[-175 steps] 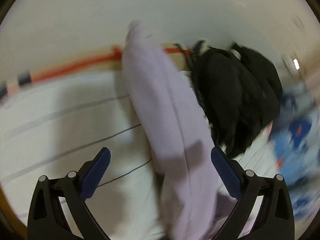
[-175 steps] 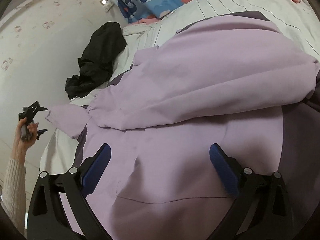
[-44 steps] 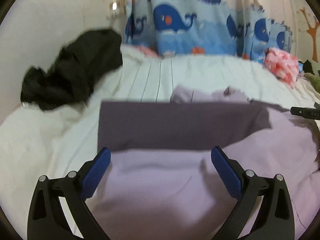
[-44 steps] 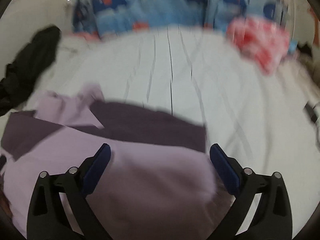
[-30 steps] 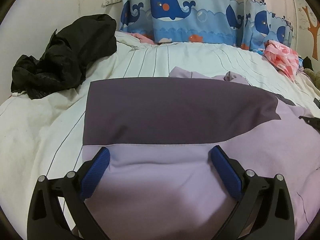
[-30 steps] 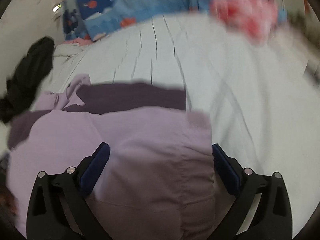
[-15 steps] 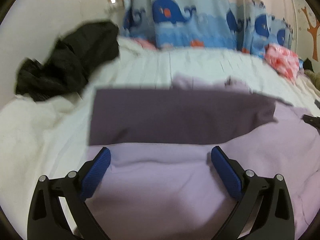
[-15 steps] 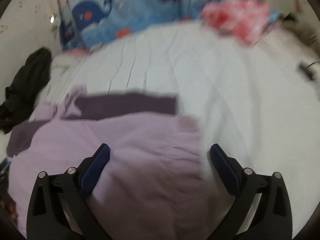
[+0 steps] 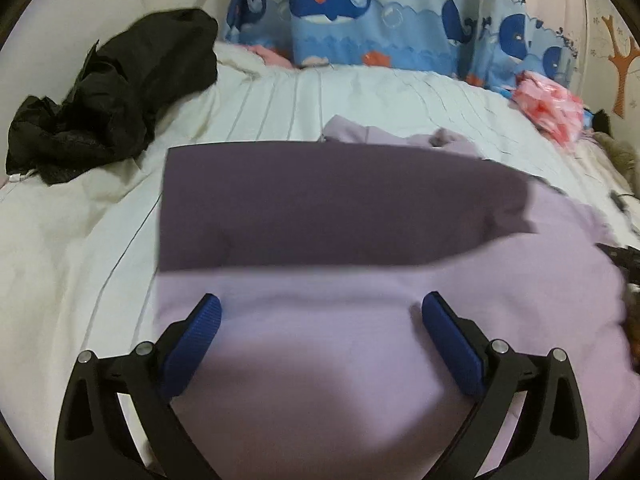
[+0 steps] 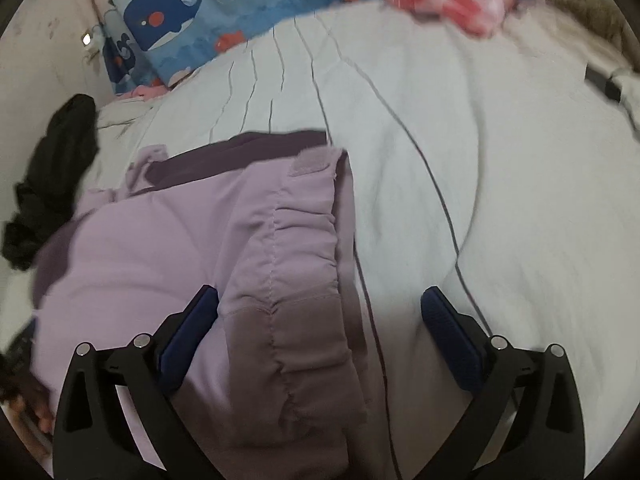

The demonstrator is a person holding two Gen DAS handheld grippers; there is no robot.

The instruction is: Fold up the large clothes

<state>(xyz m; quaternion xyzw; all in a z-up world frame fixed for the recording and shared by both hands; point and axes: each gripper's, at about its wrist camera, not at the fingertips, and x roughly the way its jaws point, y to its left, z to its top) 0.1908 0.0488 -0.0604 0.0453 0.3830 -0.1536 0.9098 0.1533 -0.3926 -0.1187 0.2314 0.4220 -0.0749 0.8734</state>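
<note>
both wrist views close above jacket [image 9: 360, 320]

Whale-print curtain [image 9: 360, 28] hangs behind a white striped bed [image 10: 460, 128].

Bare bedsheet [image 10: 500, 168] right of jacket [image 10: 208, 240]

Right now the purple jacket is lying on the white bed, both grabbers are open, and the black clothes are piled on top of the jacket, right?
Almost. The black clothes lie apart from the purple jacket, bunched on the white bed near the wall, as the left wrist view shows. The left gripper and right gripper are both open.
</note>
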